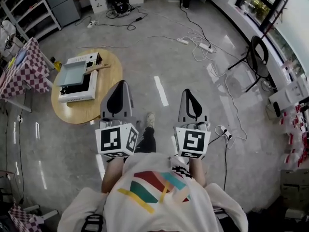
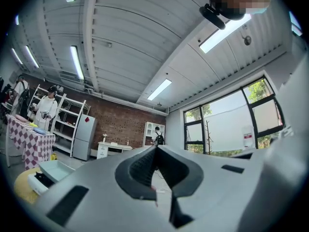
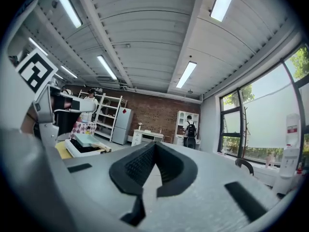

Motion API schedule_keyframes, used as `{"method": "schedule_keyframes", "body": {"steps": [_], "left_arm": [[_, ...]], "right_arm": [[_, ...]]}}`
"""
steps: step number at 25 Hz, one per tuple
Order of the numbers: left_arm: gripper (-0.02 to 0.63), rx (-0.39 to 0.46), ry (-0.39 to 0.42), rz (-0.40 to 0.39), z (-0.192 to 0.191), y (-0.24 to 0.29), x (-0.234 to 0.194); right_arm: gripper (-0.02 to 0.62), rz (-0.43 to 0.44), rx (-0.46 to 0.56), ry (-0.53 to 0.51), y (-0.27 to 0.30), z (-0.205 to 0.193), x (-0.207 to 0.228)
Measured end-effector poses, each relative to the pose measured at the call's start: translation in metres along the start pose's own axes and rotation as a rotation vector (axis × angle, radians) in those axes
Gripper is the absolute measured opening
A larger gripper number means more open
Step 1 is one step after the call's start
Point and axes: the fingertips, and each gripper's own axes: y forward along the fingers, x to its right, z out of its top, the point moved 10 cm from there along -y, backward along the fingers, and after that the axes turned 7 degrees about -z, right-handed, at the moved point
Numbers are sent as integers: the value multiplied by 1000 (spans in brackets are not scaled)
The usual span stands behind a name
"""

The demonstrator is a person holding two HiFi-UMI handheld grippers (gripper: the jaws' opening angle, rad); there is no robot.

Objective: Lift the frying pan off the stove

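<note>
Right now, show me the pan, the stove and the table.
pan [image 1: 71,74]: head view, middle of its base.
stove [image 1: 75,97]: head view, its white near edge.
table [image 1: 84,112]: head view, bare wood near the rim.

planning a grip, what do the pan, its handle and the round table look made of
Frying pan: pale grey-blue, matte, probably coated metal.
Its handle: tan, looks like wood.
Round table: light yellowish, smooth top, likely wood or laminate.

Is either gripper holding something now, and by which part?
Nothing is held: the left gripper and the right gripper are both shut and empty.
</note>
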Motion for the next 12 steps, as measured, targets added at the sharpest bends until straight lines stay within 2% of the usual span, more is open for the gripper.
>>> {"method": "schedule_keyframes", "body": {"steps": [7,12], "left_arm": [[5,-26,-16,-78,-11,83,-19],[5,-12,-23,-102,-18,156,-41]], "right_arm": [[-3,-43,-47,-1,70,-9,11],[-3,-53,-28,-15,135,-3,15]]}}
